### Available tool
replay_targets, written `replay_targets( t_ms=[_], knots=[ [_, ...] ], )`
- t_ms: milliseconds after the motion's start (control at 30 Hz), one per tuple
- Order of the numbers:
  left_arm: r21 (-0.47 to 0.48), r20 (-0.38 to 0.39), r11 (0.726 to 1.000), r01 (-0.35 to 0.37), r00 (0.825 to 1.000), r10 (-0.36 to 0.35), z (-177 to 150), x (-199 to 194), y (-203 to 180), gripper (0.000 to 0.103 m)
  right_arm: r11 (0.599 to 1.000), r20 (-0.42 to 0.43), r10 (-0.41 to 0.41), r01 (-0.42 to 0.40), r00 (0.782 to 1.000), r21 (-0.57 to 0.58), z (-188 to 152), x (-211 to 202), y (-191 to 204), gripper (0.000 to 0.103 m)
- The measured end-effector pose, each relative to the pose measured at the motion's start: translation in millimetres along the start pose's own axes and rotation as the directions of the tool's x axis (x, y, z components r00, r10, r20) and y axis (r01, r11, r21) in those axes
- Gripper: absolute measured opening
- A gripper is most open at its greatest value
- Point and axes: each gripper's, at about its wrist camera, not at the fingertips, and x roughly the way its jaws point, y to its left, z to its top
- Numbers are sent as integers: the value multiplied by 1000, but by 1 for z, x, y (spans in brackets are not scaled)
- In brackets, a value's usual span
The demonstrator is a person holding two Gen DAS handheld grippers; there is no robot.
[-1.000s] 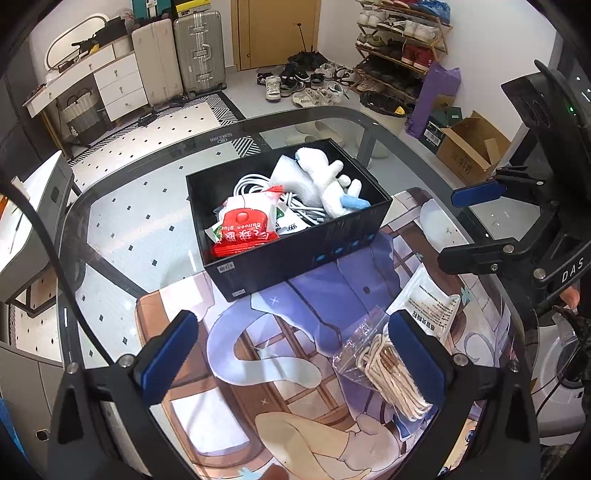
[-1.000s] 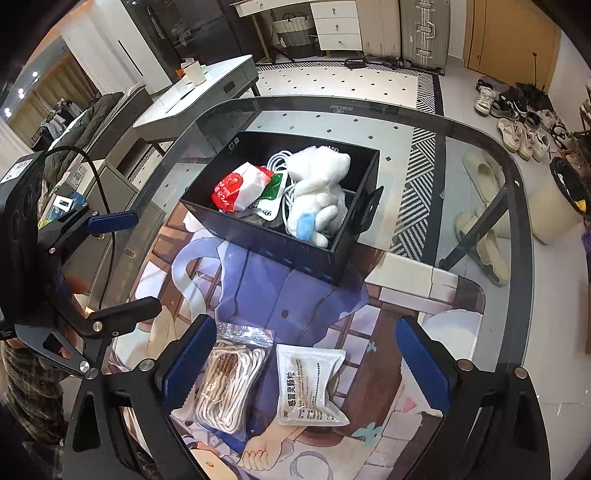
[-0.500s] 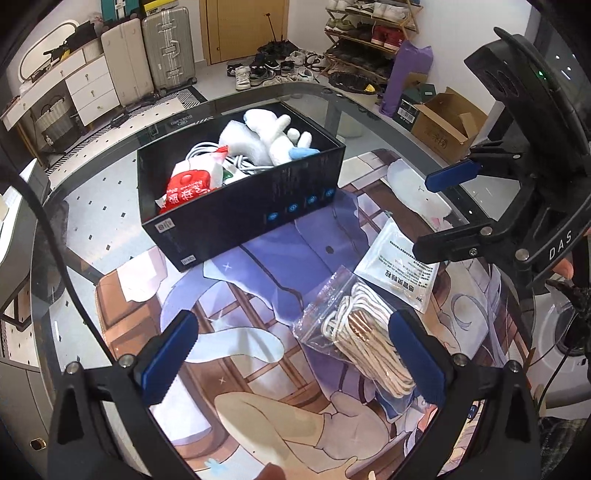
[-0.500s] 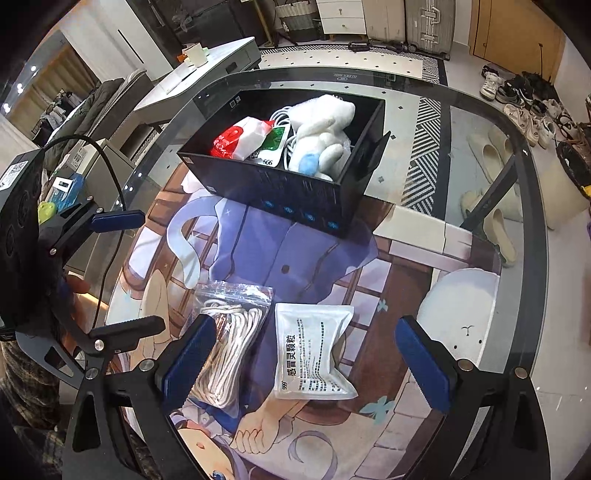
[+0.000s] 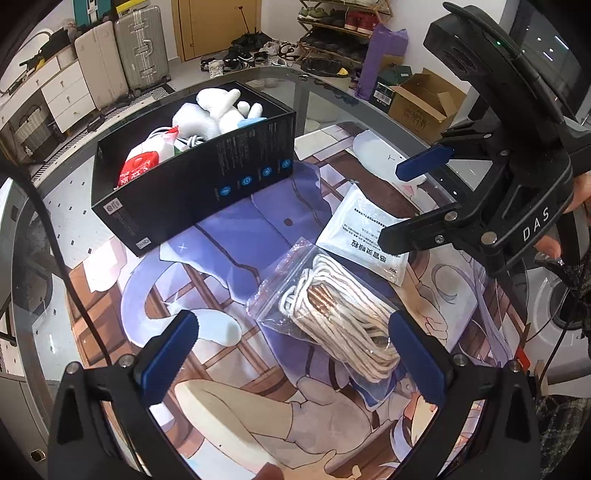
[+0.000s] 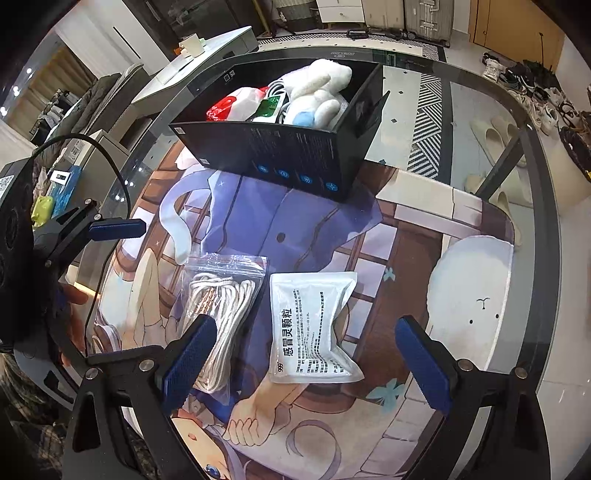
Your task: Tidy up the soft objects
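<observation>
Below, both grippers hang over the table with fingers spread wide and nothing between them. Left gripper point(image 5: 293, 356): its right pad sits just over the near end of the rope bag point(image 5: 332, 314); whether it touches, cannot tell. Right gripper point(image 6: 306, 360): the white pouch point(image 6: 312, 328) lies between and below its fingers, apart from both pads; its left pad overlaps the rope bag's near end in that view.

Rope bag and pouch lie side by side, edges nearly touching, on a printed mat point(image 6: 258, 229) with a cartoon figure in purples and browns. Mat covers much of a glass table point(image 6: 532, 258) with rounded corners.

Beyond them stands a black box point(image 5: 207, 184), open-topped, partly on the mat. Inside: a white plush point(image 5: 221, 110) with a blue part, a red-and-white packet point(image 5: 142, 164), white cable coils, something green.

Room: patterned floor tiles seen through the glass, a striped rug, slippers under the table. Suitcases point(image 5: 122, 55) and a wooden door at the far wall, white drawers to the left, shoe rack point(image 5: 340, 33) with loose shoes, cardboard box point(image 5: 424, 103), a purple bag.
</observation>
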Motion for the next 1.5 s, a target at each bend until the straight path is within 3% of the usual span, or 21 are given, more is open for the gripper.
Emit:
replay_targets(
  t_ms=[633, 1133, 1500],
  knots=[
    [31, -31, 998, 47, 998, -46, -6, 14, -18, 103, 1000, -31, 0, 0, 1000, 17, -12, 18, -4, 99],
    [-111, -43, 993, 50, 998, -55, -1, 37, -19, 103, 999, -45, -42, 41, 998, -26, -11, 34, 2, 99],
    [-208, -65, 978, -10, 998, -4, 1, 56, -13, 103, 999, -57, -31, 30, 998, -13, -8, 41, -2, 99]
  ],
)
